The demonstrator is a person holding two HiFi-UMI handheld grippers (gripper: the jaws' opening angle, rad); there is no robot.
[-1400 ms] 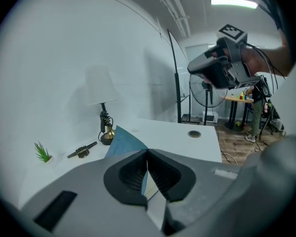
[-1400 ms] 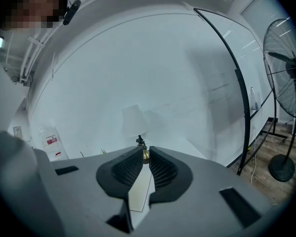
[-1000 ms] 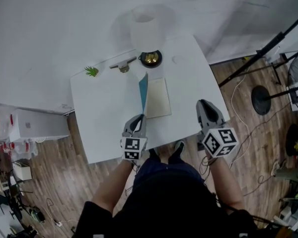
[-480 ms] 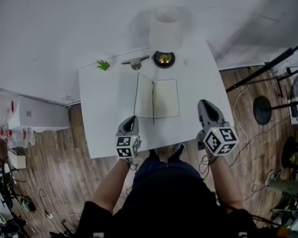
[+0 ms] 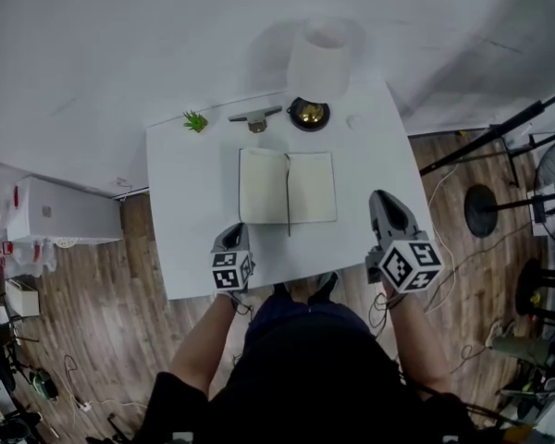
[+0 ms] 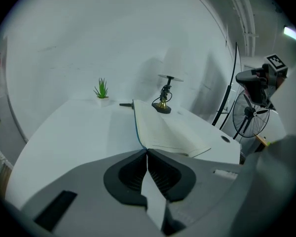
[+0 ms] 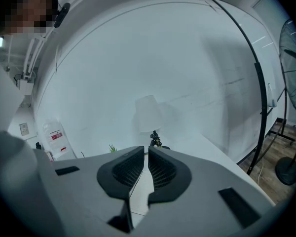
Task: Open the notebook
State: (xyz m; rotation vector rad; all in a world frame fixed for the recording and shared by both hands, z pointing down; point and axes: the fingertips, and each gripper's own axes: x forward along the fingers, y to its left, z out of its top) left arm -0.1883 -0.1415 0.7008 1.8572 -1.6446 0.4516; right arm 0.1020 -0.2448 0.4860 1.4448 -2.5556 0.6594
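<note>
Head view: left gripper (image 5: 234, 233) over the near table (image 5: 185, 213) edge, jaws shut, empty; right gripper (image 5: 382, 197) jaws a narrow slit apart, empty. Beyond, the notebook (image 5: 264, 185) lies open mid-table. Opening looks done; next, just keep clear

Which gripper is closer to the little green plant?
Left. The left gripper is over the table's front, on the plant's side, by the open notebook's near left corner. The right gripper is beyond the notebook's other side, much farther away.
</note>
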